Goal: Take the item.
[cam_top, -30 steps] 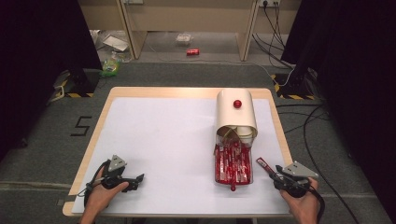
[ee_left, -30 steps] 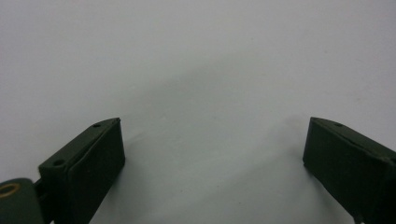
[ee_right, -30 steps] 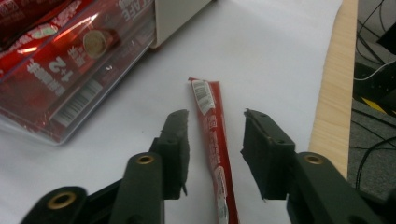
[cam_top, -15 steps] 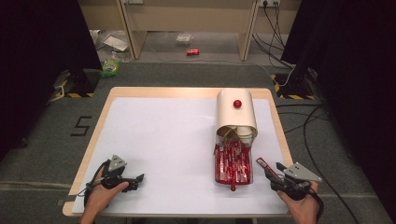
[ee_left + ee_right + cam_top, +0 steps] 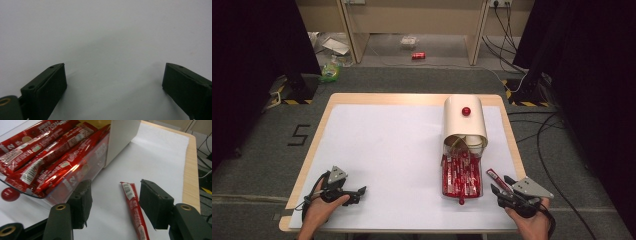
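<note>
A single red sachet [image 5: 132, 203] lies flat on the white sheet, between the jaws of my right gripper [image 5: 116, 197]. Those jaws have just been opening and stand open, their pads clear of the sachet. In the high view the sachet [image 5: 492, 176] lies just right of a clear tray [image 5: 447, 192] heaped with several red sachets [image 5: 459, 172], and the right gripper [image 5: 500, 184] is at the table's near right. The tray juts from a cream dispenser box [image 5: 464, 122] with a red knob [image 5: 466, 110]. My left gripper [image 5: 359, 194] rests open at the near left, with bare sheet between its jaws [image 5: 113, 82].
The white sheet [image 5: 382, 150] covers most of the wooden table [image 5: 507, 130], whose right edge runs close to the right gripper. Cables [image 5: 557, 150] trail on the floor to the right. Small litter and a red can [image 5: 418, 55] lie on the floor beyond the table.
The right gripper's jaws have spread apart around the single sachet, which now lies loose on the sheet. The left gripper has not moved.
</note>
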Available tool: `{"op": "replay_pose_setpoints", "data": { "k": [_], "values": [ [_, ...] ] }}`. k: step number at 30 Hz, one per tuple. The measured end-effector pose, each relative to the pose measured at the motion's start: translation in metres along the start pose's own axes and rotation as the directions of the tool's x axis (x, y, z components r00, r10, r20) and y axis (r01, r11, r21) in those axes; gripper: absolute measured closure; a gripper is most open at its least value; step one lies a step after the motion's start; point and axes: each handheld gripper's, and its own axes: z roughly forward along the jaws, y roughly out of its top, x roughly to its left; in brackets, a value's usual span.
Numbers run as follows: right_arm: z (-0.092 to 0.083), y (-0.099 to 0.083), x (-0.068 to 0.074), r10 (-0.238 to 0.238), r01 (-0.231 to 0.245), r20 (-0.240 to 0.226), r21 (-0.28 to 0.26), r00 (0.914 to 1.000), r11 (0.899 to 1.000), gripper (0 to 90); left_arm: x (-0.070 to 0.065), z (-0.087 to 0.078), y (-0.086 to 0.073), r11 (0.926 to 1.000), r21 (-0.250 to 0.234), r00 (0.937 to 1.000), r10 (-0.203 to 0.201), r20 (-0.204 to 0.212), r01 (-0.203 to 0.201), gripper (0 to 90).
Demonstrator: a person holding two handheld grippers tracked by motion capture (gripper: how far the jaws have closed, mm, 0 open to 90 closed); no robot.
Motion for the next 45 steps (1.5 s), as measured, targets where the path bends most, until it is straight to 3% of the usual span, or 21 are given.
{"op": "replay_pose_setpoints", "data": {
  "k": [9, 45],
  "values": [
    [-0.005, 0.001, 0.013, -0.012, 0.011, -0.03, -0.011, 0.9995, 1.0, 42.9, 0.0, 0.0, 0.0, 1.0, 0.0, 1.0, 0.0, 0.0, 0.0, 4.8],
    [-0.024, -0.013, 0.03, -0.007, 0.007, -0.075, -0.009, 0.9971, 1.0, 39.8, 0.0, 0.0, 0.0, 1.0, 0.0, 1.0, 0.0, 0.0, 0.0, 4.8]
  ]
}}
